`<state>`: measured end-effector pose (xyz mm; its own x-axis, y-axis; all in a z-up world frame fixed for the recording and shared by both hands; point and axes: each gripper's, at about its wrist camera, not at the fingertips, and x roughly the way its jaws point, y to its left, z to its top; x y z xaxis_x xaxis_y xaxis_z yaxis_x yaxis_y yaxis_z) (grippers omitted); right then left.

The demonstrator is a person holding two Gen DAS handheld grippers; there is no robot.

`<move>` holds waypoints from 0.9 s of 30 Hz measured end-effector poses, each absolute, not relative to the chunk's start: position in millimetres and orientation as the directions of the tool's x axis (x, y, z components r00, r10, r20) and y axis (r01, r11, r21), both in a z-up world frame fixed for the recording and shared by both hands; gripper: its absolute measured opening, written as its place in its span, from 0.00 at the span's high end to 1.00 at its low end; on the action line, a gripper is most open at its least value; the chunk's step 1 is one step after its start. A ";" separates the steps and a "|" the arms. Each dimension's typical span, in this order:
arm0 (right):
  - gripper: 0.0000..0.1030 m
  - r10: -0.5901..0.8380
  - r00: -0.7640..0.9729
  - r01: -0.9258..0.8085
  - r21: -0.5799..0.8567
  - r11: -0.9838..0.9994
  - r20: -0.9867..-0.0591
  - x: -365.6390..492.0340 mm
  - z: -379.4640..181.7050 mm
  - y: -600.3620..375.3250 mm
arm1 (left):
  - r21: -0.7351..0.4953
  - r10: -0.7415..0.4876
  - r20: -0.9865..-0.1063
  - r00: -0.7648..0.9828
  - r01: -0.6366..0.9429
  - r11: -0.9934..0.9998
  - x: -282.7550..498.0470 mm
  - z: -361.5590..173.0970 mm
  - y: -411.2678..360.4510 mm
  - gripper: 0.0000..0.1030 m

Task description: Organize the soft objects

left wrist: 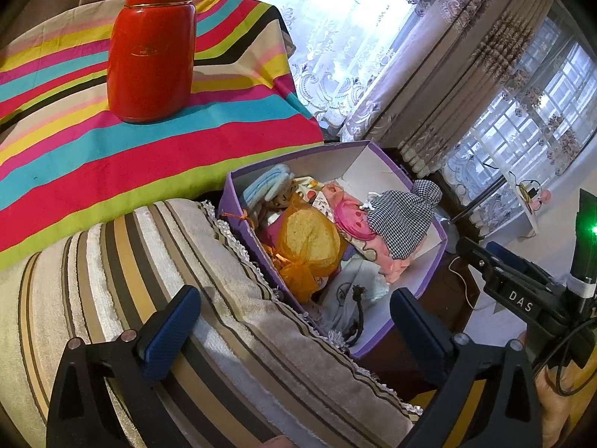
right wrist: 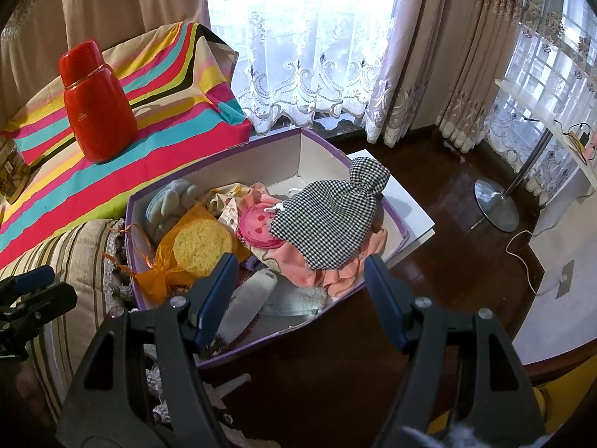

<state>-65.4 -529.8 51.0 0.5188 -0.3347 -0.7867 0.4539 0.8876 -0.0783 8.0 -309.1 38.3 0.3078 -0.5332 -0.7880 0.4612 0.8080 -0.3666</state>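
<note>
The white letters "DAS" can be read on the black body of the right hand-held gripper (left wrist: 481,252), at the right edge of the left wrist view. The red flask (left wrist: 151,44) carries a small gold emblem with lettering, but it is too small to read.

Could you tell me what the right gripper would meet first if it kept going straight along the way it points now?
Most likely the right gripper would meet the pale folded cloth at the near end of the purple box, though depth is unclear.
</note>
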 end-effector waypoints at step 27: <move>0.28 -0.329 0.517 0.453 -0.074 0.888 -0.790 -65.7 50.1 -528.7 | -0.367 -0.532 -0.788 0.309 0.457 0.810 8.0 38.1 -310.5 0.01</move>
